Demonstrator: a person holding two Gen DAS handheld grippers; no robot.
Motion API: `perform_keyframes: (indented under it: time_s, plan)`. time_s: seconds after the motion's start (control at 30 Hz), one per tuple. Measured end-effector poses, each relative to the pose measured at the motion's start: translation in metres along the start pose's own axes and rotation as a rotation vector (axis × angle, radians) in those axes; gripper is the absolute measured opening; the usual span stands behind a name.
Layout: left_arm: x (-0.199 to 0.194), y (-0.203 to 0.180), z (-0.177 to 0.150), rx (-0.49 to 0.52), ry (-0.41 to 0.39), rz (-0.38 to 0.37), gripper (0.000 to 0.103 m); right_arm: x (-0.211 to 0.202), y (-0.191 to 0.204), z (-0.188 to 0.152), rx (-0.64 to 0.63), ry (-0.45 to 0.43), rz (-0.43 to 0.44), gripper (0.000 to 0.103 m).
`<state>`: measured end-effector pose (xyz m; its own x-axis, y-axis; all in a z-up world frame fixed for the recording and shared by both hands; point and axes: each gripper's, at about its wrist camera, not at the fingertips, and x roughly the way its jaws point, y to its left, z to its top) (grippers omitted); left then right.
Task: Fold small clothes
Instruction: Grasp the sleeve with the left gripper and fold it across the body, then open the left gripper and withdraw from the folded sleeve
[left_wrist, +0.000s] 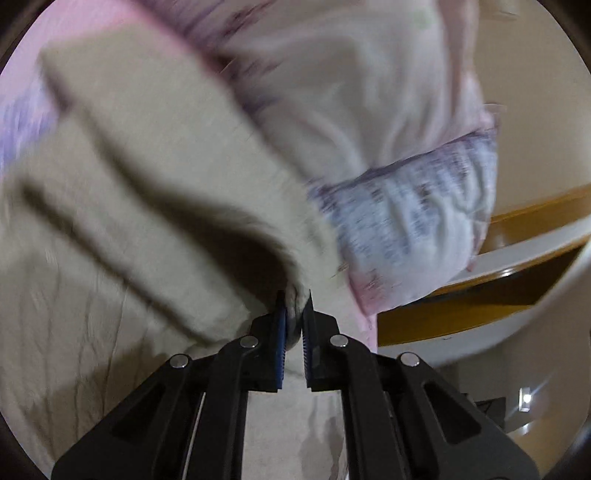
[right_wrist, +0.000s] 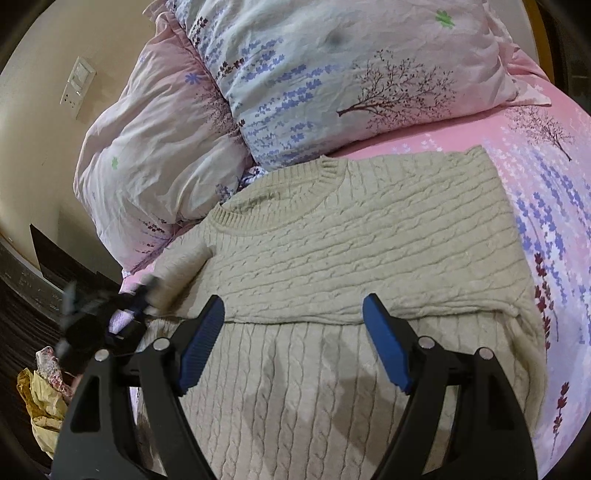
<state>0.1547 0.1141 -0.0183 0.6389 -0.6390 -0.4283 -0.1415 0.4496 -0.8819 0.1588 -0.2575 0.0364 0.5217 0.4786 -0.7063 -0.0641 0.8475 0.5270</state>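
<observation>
A beige cable-knit sweater (right_wrist: 362, 236) lies flat on the pink bed, neck toward the pillows, its right sleeve folded across the body. My left gripper (left_wrist: 294, 314) is shut on the cuff of the left sleeve (left_wrist: 155, 177) and holds it lifted; the view is blurred by motion. That gripper also shows in the right wrist view (right_wrist: 110, 314), blurred, at the sweater's left edge. My right gripper (right_wrist: 293, 317) is open and empty, just above the sweater's lower body.
Two floral pillows (right_wrist: 332, 74) lie behind the sweater at the head of the bed. The pink floral sheet (right_wrist: 554, 206) shows on the right. A wall with a switch plate (right_wrist: 77, 85) is on the left. Yellow cloth (right_wrist: 40, 398) lies on the floor.
</observation>
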Motion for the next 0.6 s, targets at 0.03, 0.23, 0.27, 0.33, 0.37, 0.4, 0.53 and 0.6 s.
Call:
perform_keyframes:
  time_s: [0.03, 0.23, 0.27, 0.33, 0.37, 0.4, 0.53, 0.6]
  plan:
    - [-0.002, 0.005, -0.002, -0.016, 0.004, -0.002, 0.007, 0.001, 0.002, 0.000, -0.006, 0.004, -0.001, 0.077]
    - [-0.033, 0.009, 0.011, -0.045, -0.066, -0.001, 0.034, 0.006, 0.017, 0.002, -0.050, 0.011, 0.015, 0.077]
    - [-0.036, 0.014, 0.014, -0.073, -0.081, 0.008, 0.040, 0.007, 0.019, 0.002, -0.053, 0.012, 0.020, 0.077]
    - [-0.043, 0.027, 0.019, -0.139, -0.100, -0.012, 0.040, 0.009, 0.021, 0.000, -0.055, 0.014, 0.026, 0.077]
    - [-0.046, 0.032, 0.022, -0.164, -0.105, -0.017, 0.040, 0.010, 0.021, 0.000, -0.055, 0.017, 0.026, 0.077]
    - [-0.051, 0.037, 0.026, -0.194, -0.117, -0.018, 0.040, 0.011, 0.021, -0.001, -0.055, 0.020, 0.026, 0.077]
    - [-0.064, 0.049, 0.041, -0.282, -0.178, -0.027, 0.040, 0.009, 0.015, -0.003, -0.045, 0.022, 0.020, 0.077]
    - [-0.074, 0.055, 0.048, -0.312, -0.216, -0.026, 0.040, 0.007, 0.012, -0.002, -0.041, 0.015, 0.017, 0.077]
